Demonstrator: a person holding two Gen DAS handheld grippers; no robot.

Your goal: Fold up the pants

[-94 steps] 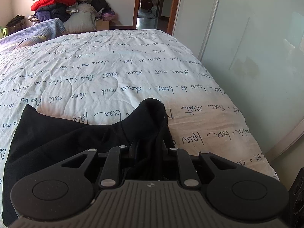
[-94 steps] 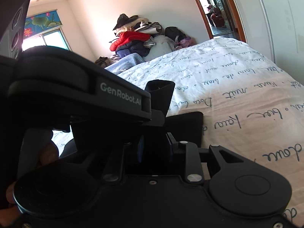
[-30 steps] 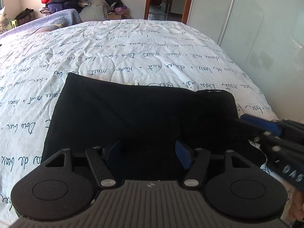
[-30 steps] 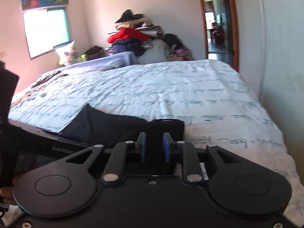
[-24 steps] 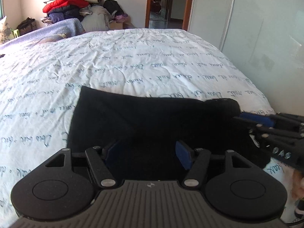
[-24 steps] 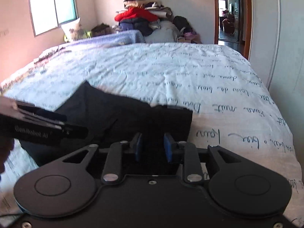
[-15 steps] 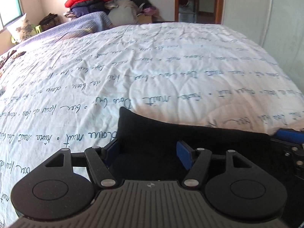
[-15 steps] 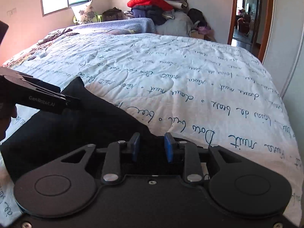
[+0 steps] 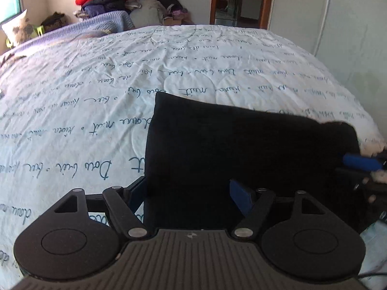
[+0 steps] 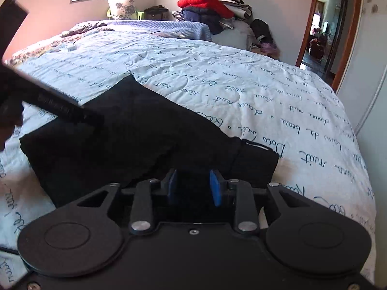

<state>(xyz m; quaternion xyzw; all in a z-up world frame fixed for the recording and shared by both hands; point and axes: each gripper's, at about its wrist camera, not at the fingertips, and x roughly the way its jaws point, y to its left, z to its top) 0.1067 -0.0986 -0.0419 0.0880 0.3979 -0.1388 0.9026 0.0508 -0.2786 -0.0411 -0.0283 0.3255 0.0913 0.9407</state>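
Note:
Black pants (image 9: 241,145) lie folded into a flat rectangle near the front edge of the bed, also in the right wrist view (image 10: 133,133). My left gripper (image 9: 189,193) hangs low over their near left corner. Its jaws are opening wide, and the cloth's left edge lies between them without either pad pressing. From the right wrist view it is a black bar (image 10: 60,108) over the pants. My right gripper (image 10: 193,186) stands narrowly open over the pants' right end, by the waistband (image 10: 256,145). One of its blue pads (image 9: 360,164) shows in the left wrist view.
The bed carries a white quilt (image 9: 121,72) printed with script, stretching far beyond the pants. A purple blanket (image 9: 96,24) and a clothes pile (image 10: 208,4) sit at the far end. A pale wardrobe door (image 9: 350,36) runs along the right side, with a doorway (image 10: 324,31) behind.
The left gripper has shifted left along the pants, from their middle to their left edge, and its jaws have widened. The right gripper's pads have parted slightly, and its view has swung left.

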